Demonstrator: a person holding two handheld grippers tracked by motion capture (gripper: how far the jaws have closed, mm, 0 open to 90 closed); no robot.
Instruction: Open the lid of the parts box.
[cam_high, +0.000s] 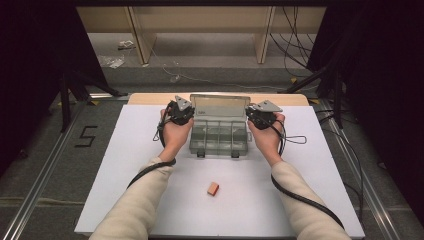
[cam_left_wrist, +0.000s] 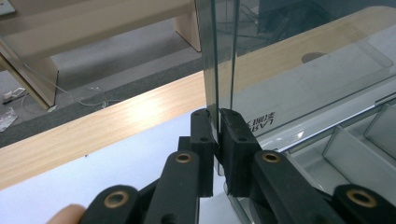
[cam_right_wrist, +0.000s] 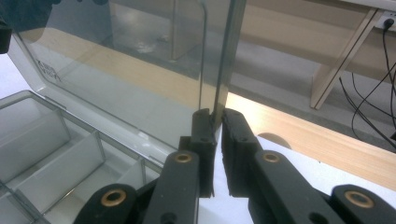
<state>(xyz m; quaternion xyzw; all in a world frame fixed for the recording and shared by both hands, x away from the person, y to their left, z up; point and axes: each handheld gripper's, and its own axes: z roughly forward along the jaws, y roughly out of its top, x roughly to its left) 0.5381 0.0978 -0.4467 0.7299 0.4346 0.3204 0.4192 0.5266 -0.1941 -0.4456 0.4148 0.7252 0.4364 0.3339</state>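
A clear plastic compartment box (cam_high: 219, 136) stands in the middle of the white table with its lid (cam_high: 220, 107) raised upright. My left gripper (cam_high: 181, 113) is at the lid's left edge, my right gripper (cam_high: 259, 115) at its right edge. In the left gripper view the black jaws of the left gripper (cam_left_wrist: 217, 122) pinch the thin side rim of the lid (cam_left_wrist: 303, 65). In the right gripper view the right gripper (cam_right_wrist: 217, 120) is shut on the lid's other side rim (cam_right_wrist: 223, 56). Empty compartments (cam_right_wrist: 51, 154) lie below. A small orange block (cam_high: 213, 188) rests on the table near the front.
The white mat (cam_high: 150, 150) covers a wooden tabletop (cam_high: 150, 98) whose far edge shows behind the box. Cables (cam_high: 295, 139) trail from both grippers across the mat. Beyond the table are floor, wooden legs and loose wires.
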